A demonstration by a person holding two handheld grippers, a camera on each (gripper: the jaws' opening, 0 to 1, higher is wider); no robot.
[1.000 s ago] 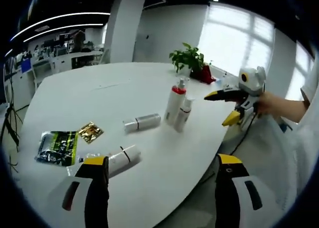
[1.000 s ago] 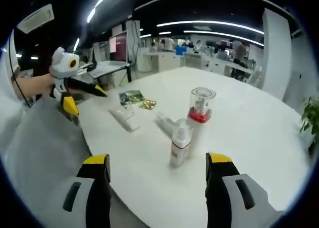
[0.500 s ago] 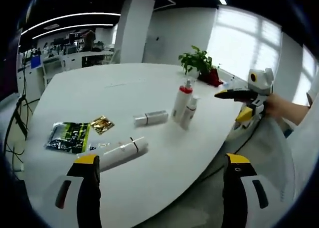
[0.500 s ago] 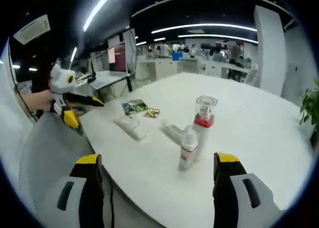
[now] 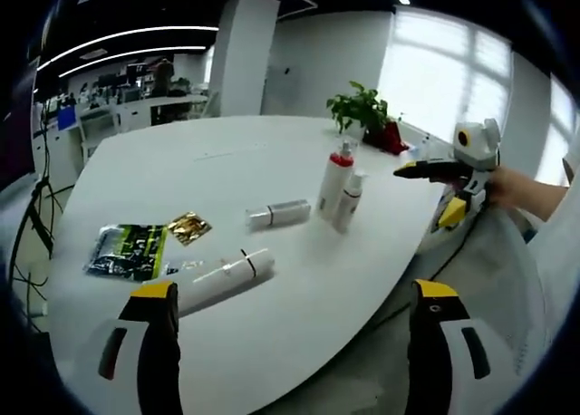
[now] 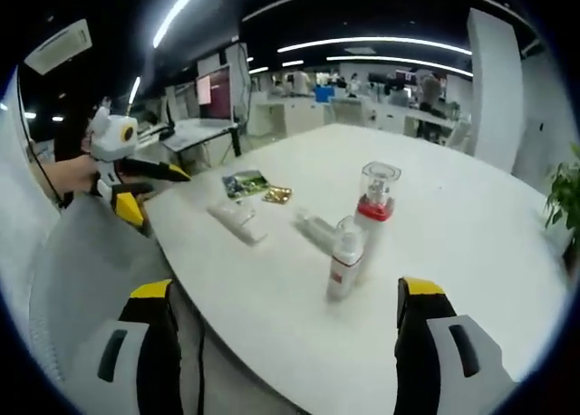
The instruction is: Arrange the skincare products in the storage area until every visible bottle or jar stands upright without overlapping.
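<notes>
A tall white bottle with a red collar [image 5: 333, 184] [image 6: 374, 207] stands upright on the white table [image 5: 181, 166], and a smaller white bottle [image 5: 347, 202] [image 6: 344, 261] stands upright close beside it. A short bottle [image 5: 278, 215] [image 6: 313, 226] lies on its side just behind them. A long white tube [image 5: 222, 280] [image 6: 237, 220] also lies flat. My left gripper [image 5: 294, 290] [image 6: 159, 196] is open and empty, short of the tube. Off the table's edge, my right gripper [image 6: 284, 288] [image 5: 424, 196] is open and empty, short of the two standing bottles.
A green sachet [image 5: 125, 249] [image 6: 243, 183] and a gold sachet [image 5: 188, 226] [image 6: 277, 195] lie flat near the tube. A potted plant [image 5: 365, 116] stands at the table's far edge. A hand [image 5: 507, 187] holds the right gripper. Office desks [image 6: 381, 116] fill the background.
Both views have shifted a little with the hands. The bottles, tube and sachets lie where they were, and both grippers stay open.
</notes>
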